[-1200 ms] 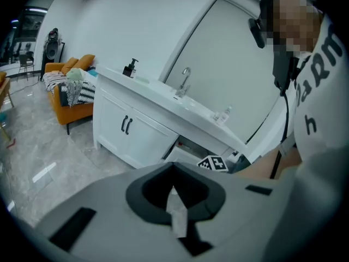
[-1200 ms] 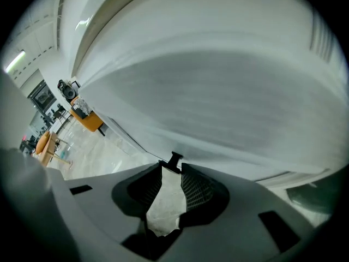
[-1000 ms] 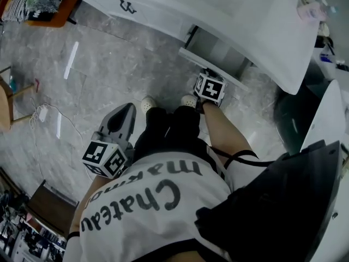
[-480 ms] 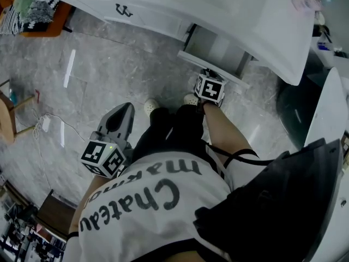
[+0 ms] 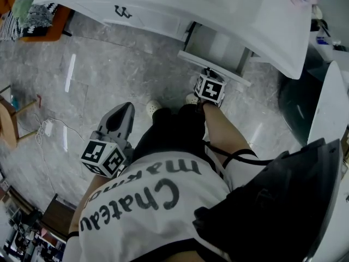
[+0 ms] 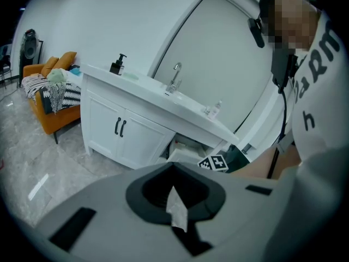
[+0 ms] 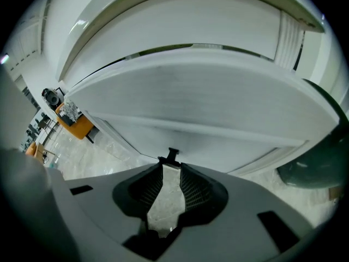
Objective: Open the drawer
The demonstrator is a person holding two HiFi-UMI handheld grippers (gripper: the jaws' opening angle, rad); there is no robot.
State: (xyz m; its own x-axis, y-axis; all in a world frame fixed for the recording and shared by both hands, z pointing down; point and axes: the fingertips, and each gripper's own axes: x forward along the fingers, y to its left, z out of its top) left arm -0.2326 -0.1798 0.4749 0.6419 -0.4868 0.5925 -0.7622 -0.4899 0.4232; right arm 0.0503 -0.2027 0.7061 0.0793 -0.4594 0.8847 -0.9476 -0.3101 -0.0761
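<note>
A white drawer stands partly pulled out of the white vanity, and its pale front fills the right gripper view. My right gripper points steeply down at that front. Its small black handle sits right at the tips of my right gripper. These jaws are closing, with a gap of floor still showing between the ribbed pads. My left gripper hangs over the floor by my left leg, away from the vanity. In its own view my left gripper is shut and holds nothing.
The vanity has two doors with black pulls, a tap and a soap bottle on top. An orange sofa stands to its left. A wooden stool and a cable lie on the marble floor. A dark bin sits right.
Neither gripper nor the drawer has visibly moved. Only the head view has drifted a little.
</note>
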